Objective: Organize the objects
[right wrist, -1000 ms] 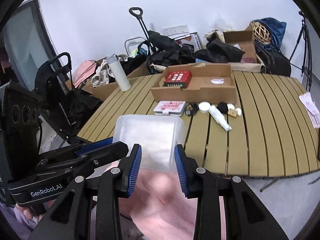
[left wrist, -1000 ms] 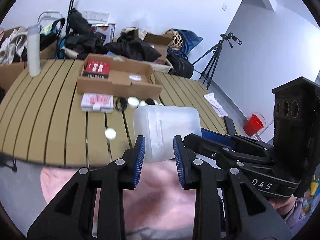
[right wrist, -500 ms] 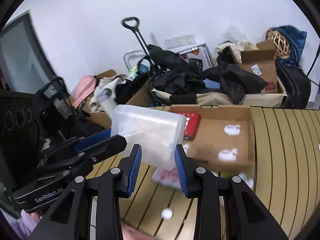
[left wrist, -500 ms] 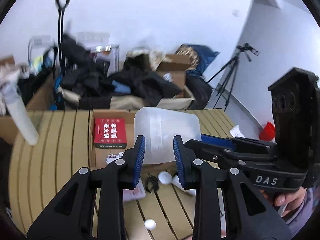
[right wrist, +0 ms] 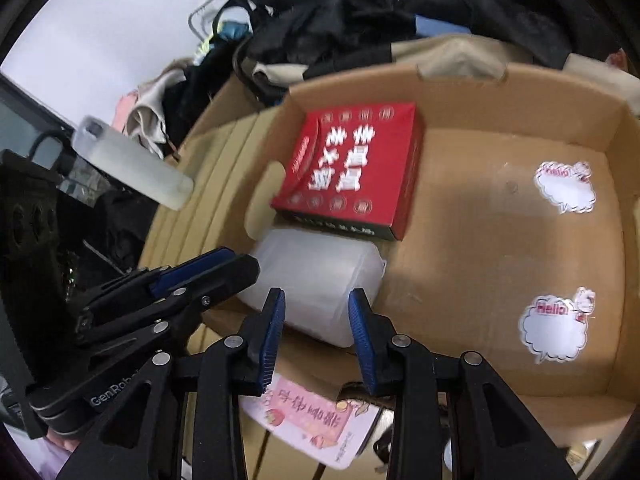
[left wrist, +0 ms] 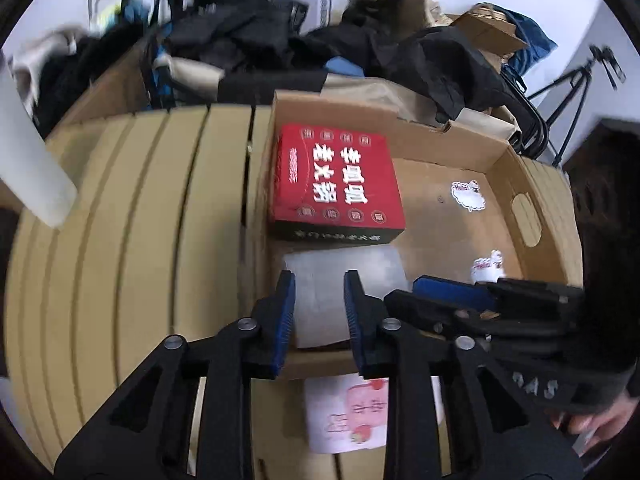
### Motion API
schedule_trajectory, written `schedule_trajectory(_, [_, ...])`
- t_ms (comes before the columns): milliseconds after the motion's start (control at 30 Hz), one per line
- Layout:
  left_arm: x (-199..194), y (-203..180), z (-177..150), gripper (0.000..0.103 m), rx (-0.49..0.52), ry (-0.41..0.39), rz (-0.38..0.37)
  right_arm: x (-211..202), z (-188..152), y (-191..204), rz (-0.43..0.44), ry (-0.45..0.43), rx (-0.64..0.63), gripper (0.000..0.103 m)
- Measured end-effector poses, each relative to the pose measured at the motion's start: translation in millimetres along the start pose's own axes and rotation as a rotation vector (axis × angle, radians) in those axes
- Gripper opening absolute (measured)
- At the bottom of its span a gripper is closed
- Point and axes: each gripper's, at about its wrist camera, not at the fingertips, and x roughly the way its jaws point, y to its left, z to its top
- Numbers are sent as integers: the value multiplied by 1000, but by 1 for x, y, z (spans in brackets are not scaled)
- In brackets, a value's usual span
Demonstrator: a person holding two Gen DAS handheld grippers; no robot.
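While we lower the translucent plastic container (right wrist: 320,280) into the cardboard box (right wrist: 480,92), lower left beside the red box (right wrist: 352,168), left gripper (left wrist: 319,312) and right gripper (right wrist: 316,336) each pinch an end; next, set down, release.

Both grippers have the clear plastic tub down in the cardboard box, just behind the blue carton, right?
Not quite: the carton is red, not blue. The right wrist view shows it. The rest holds: the left gripper and right gripper have the clear plastic tub in the cardboard box, on the near side of the carton.
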Motion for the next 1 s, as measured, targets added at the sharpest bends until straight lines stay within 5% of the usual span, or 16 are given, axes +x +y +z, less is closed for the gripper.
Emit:
schedule_trajectory(133, [-45, -14, 1, 78, 84, -128, 72, -25, 1, 6, -62, -37, -39, 38])
schedule_trajectory(167, [-61, -19, 1, 83, 99, -160, 92, -42, 0, 11, -93, -72, -67, 41])
schedule_trajectory(200, [-78, -23, 2, 96, 111, -177, 116, -56, -3, 15, -121, -97, -89, 44])
schedule_trajectory(233, [-89, -25, 3, 103, 117, -184, 127, -73, -6, 21, -161, -129, -115, 61])
schedule_trajectory(267, [-104, -27, 3, 103, 118, -191, 132, -89, -9, 26, -195, -156, -138, 89])
schedule_trajectory(333, [-128, -29, 2, 103, 112, -191, 123, -132, -22, 38, -279, -202, -188, 99])
schedule_trajectory(600, [-222, -56, -50, 103, 99, -257, 142, -253, -92, 47, -417, -269, -201, 99])
schedule_trajectory(767, [-264, -72, -96, 103, 105, -276, 92, -283, -142, 58, -422, -295, -220, 99])
schedule_trajectory(1000, [-293, -85, -149, 103, 113, -317, 134, -301, -201, 70, -403, -330, -219, 99])
